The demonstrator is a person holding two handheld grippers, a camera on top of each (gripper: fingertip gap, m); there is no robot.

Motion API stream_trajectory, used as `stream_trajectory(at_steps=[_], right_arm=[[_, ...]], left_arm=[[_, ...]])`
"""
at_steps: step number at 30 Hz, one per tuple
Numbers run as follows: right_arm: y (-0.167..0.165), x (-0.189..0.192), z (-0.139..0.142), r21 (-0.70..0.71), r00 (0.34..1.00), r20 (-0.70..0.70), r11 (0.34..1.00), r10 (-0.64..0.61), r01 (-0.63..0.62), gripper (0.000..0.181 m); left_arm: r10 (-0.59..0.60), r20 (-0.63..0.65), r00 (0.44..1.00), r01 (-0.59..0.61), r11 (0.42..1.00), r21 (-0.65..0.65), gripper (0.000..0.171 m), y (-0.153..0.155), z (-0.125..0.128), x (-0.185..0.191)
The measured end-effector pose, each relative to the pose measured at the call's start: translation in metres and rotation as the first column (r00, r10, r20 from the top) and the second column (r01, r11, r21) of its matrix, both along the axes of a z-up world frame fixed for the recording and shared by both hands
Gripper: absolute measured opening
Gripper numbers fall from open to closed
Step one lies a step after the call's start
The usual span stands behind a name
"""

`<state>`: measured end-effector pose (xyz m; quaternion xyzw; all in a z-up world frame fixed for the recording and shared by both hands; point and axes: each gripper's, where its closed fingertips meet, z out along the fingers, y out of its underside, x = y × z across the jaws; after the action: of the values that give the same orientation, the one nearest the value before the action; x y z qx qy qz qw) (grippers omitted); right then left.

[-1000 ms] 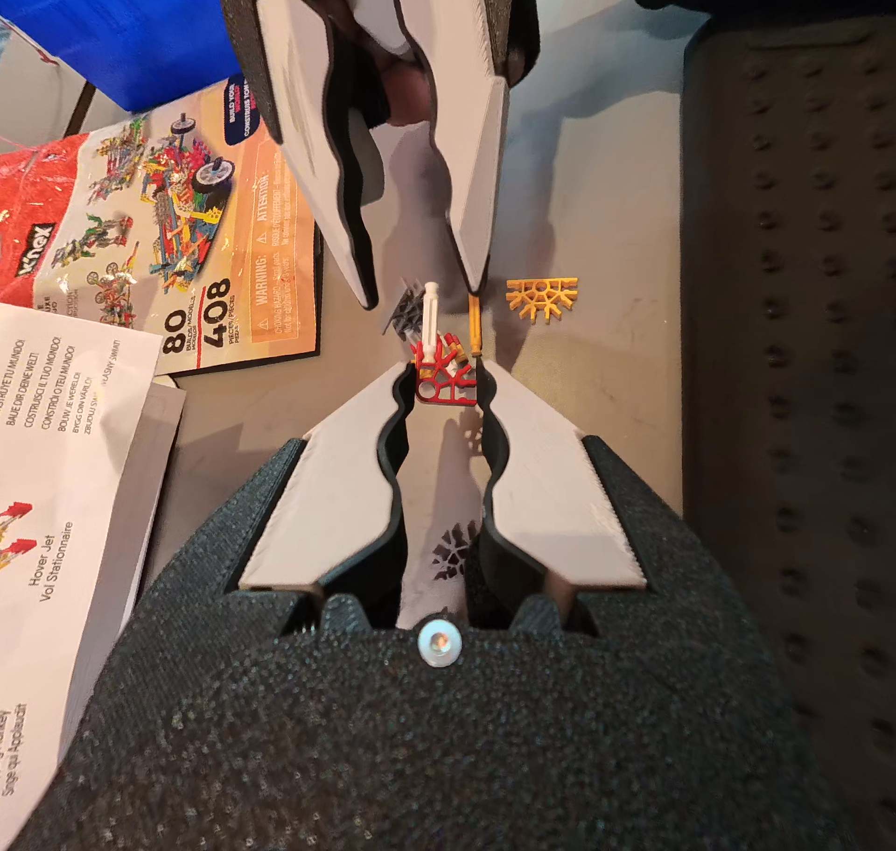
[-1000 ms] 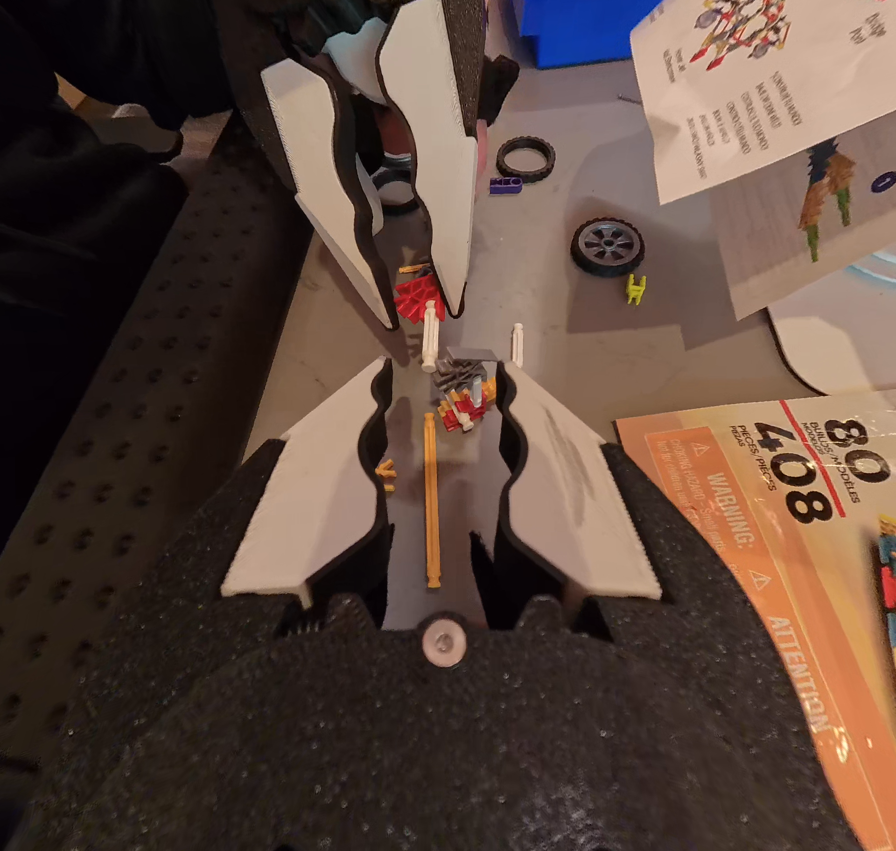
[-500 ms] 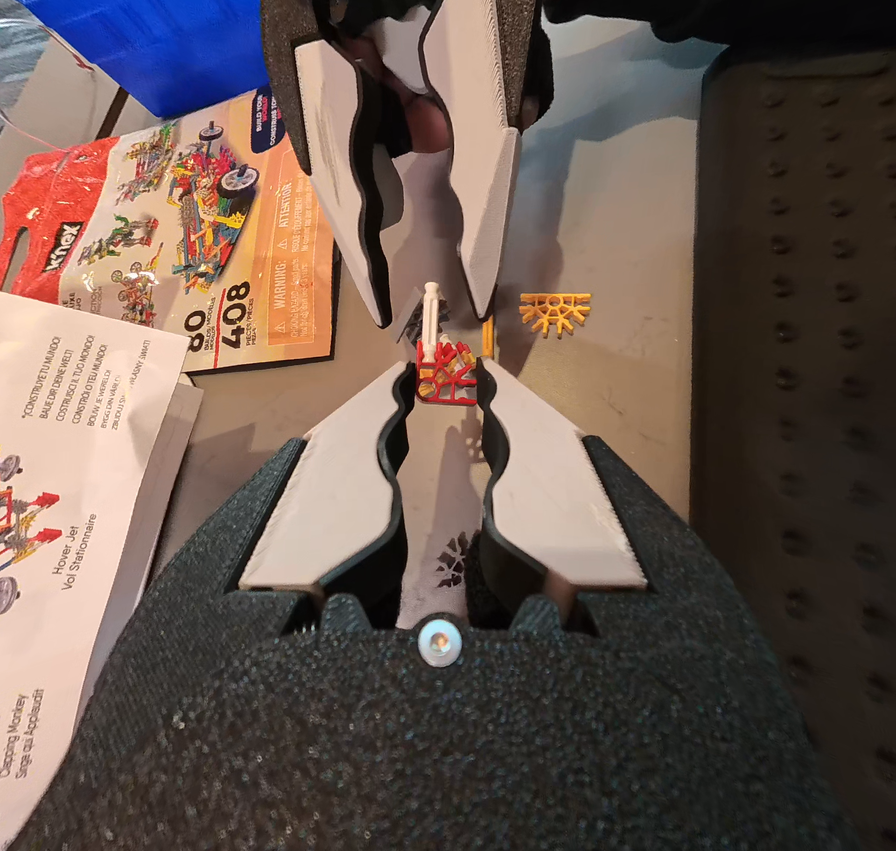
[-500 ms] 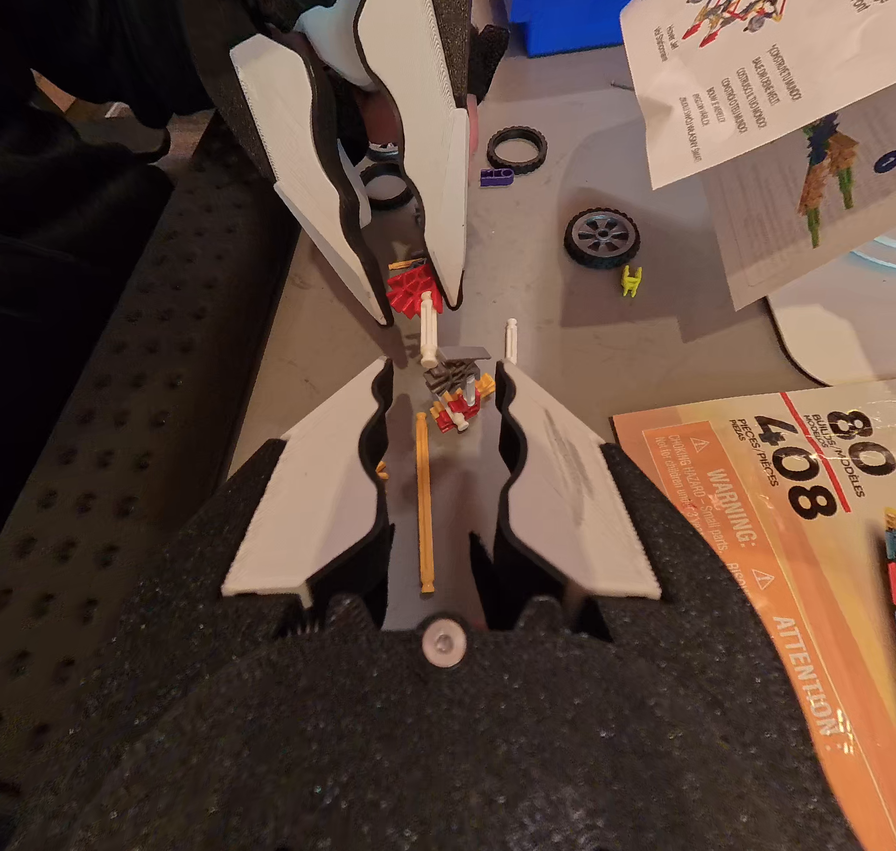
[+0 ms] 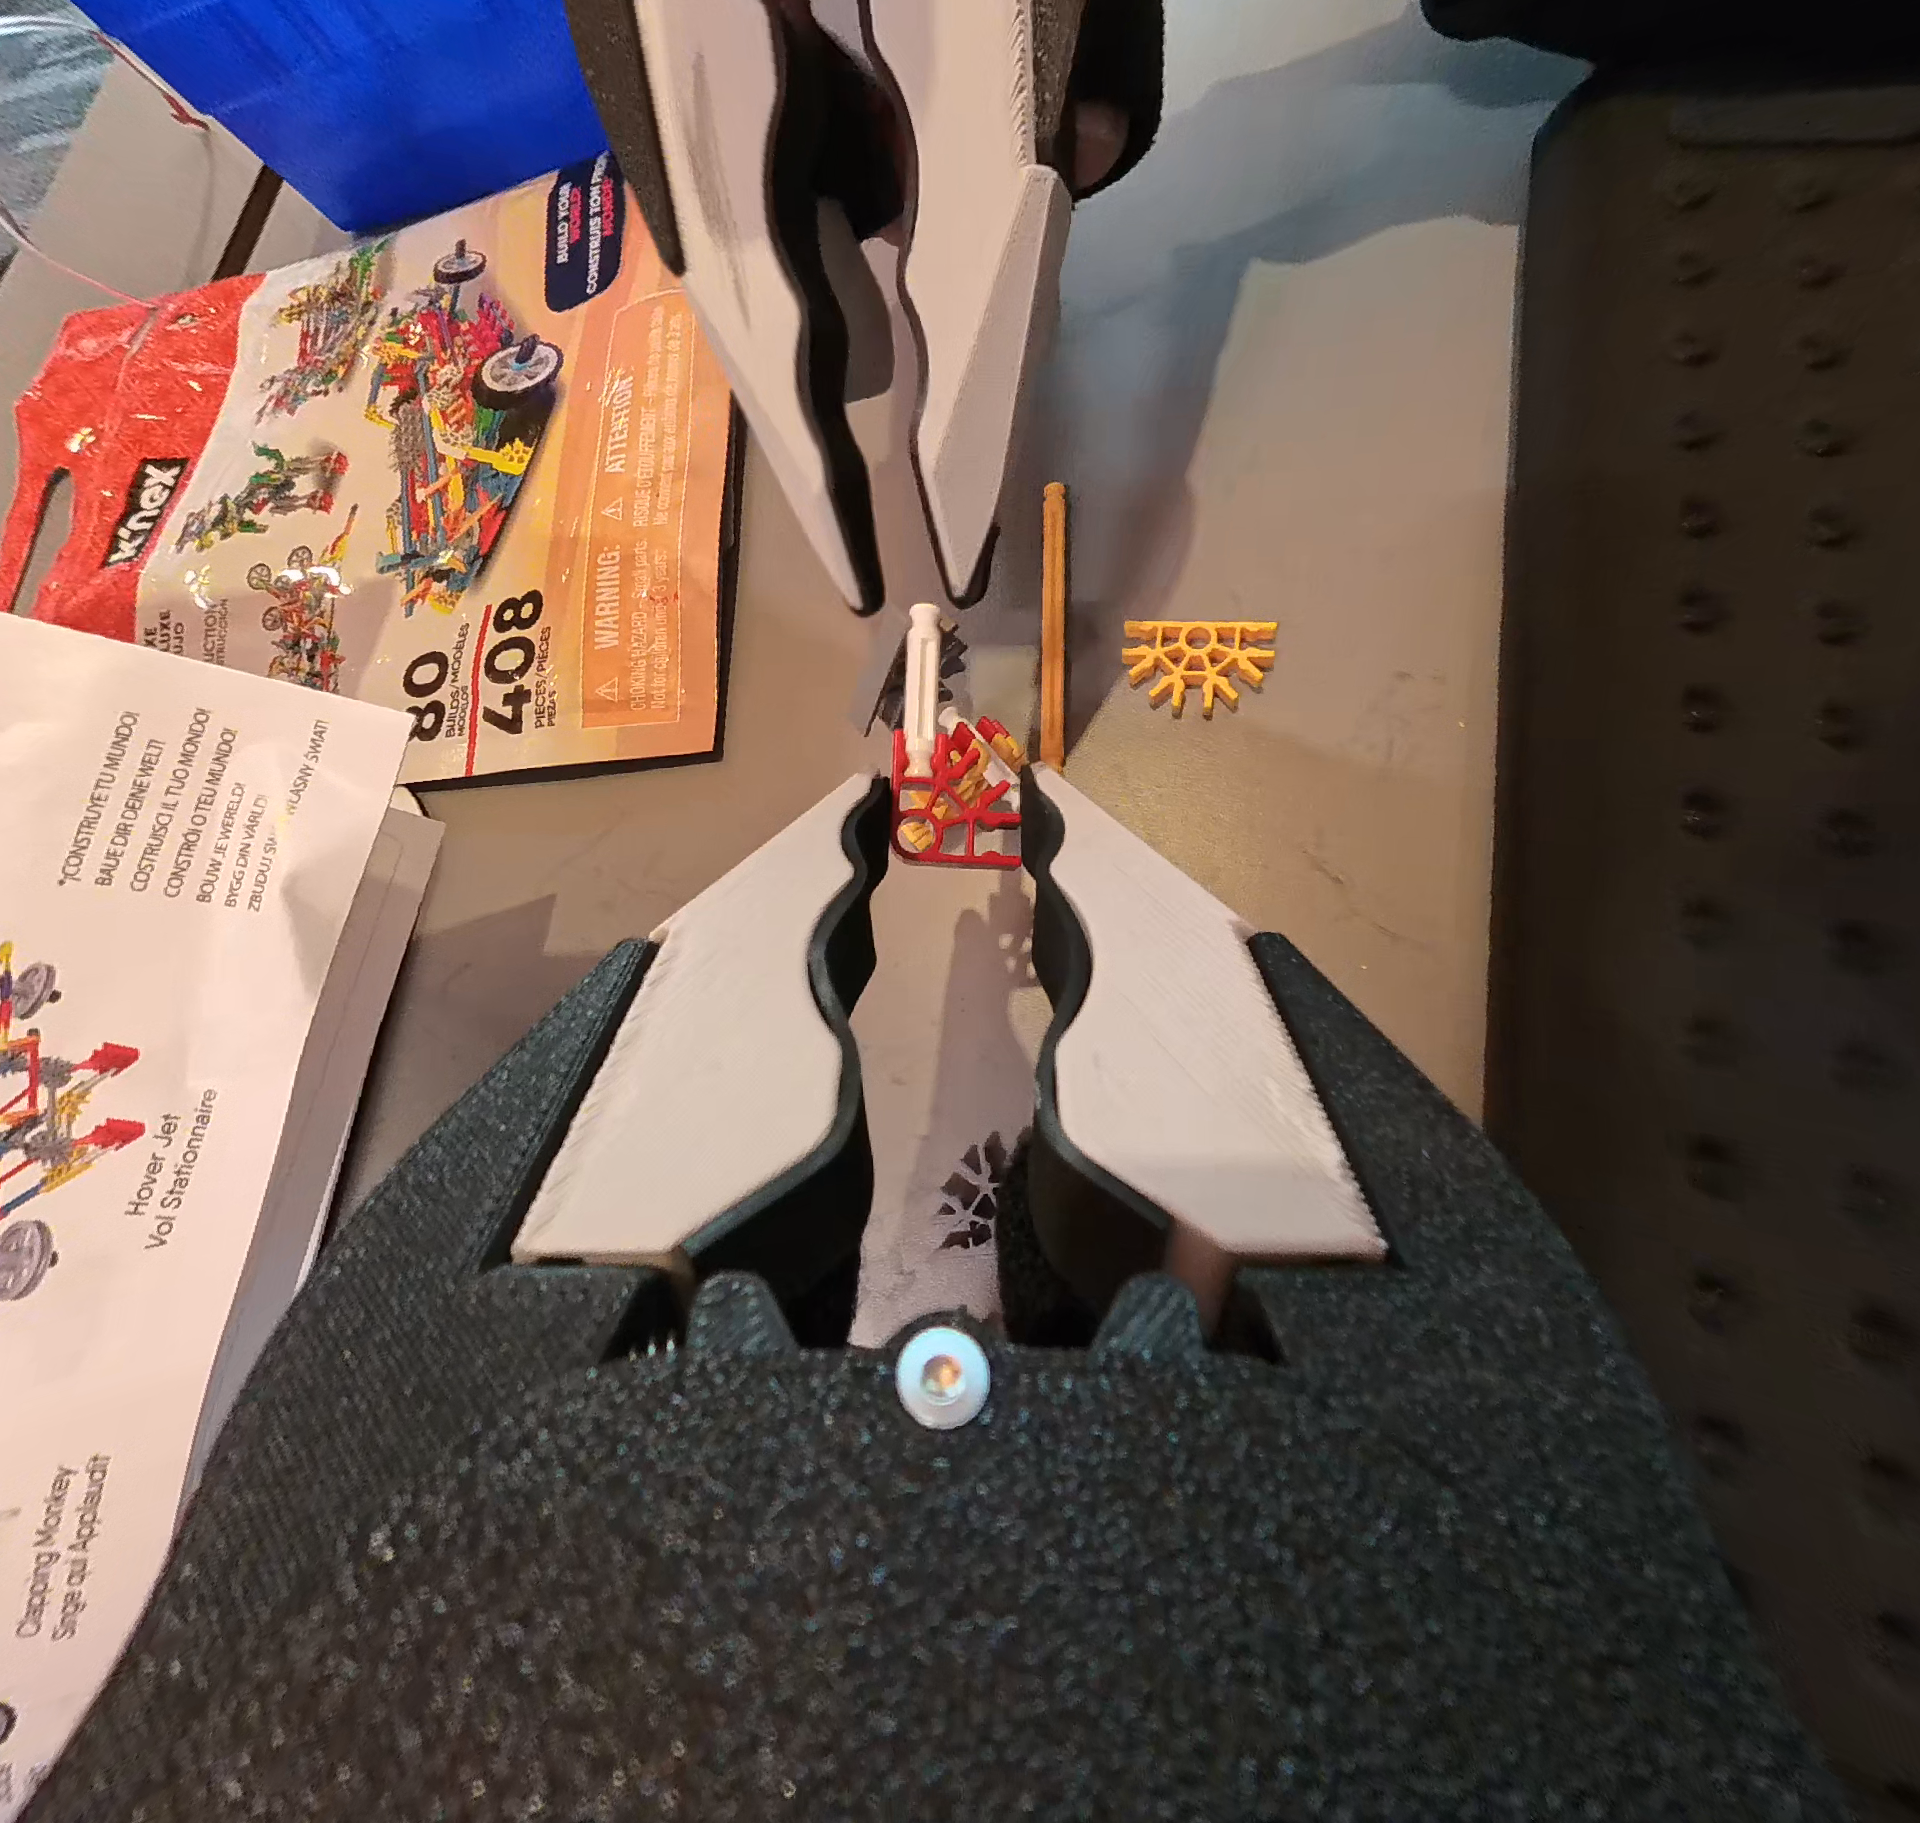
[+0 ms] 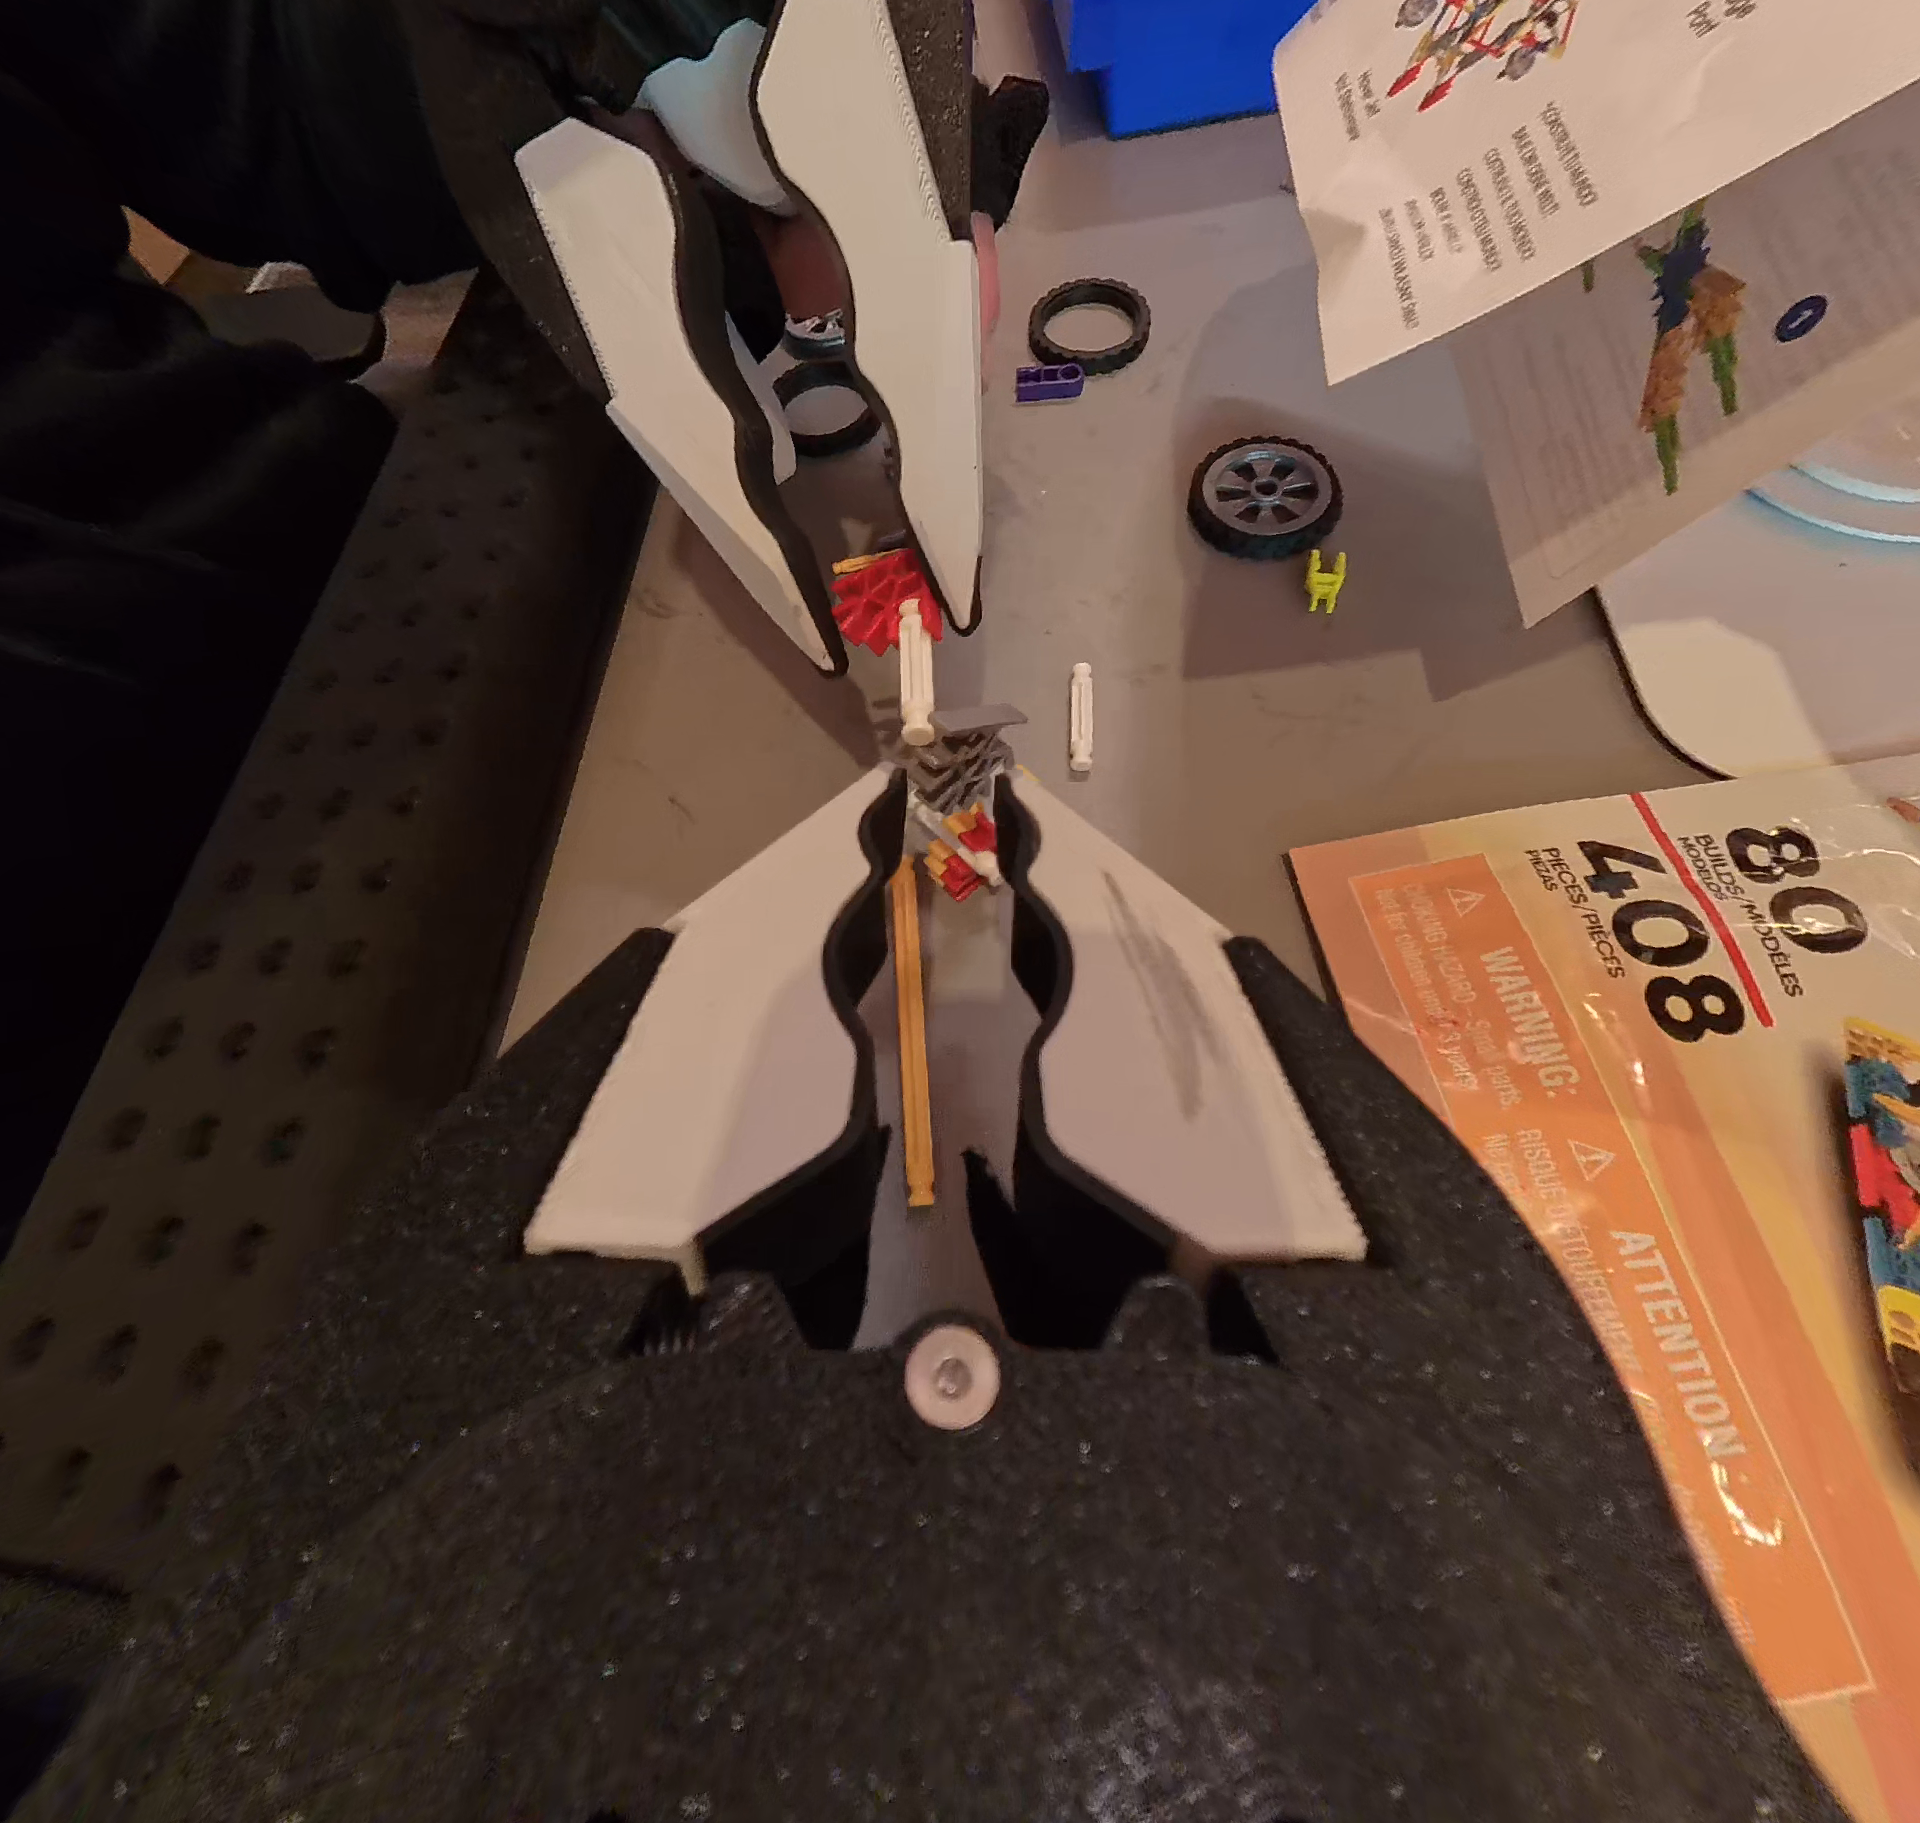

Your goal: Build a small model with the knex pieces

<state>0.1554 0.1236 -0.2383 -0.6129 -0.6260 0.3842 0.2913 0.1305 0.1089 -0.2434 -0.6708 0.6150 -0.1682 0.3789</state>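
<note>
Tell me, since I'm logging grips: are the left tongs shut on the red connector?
Yes, shut. The left tongs pinch the red connector between their tips, both sides touching.

Beside the orange toy-set package (image 6: 1621, 1098) lie a spoked wheel (image 6: 1264, 498), a loose tyre (image 6: 1090, 326), a white rod (image 6: 1081, 715), instruction sheets (image 6: 1600, 111) and a blue bin (image 6: 1164, 17).

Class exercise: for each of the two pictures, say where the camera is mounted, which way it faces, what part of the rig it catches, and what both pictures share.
Left wrist view: sits on the left gripper, looking along its fingers at the red connector it grips; the right gripper faces it.
Right wrist view: sits on the right gripper, looking the opposite way at the grey connector cluster it grips; the left gripper faces it.
Shared: white rod, orange rod, grey table.
</note>
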Motion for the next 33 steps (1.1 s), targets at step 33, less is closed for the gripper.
stream_trajectory(at_steps=[33], right_arm=[[0.01,-0.014,-0.001,-0.021,0.998,-0.024,0.998,-0.063,0.063,0.042]], left_arm=[[0.009,-0.029,1.0,-0.009,1.0,0.014,0.024,0.003,-0.003,-0.003]])
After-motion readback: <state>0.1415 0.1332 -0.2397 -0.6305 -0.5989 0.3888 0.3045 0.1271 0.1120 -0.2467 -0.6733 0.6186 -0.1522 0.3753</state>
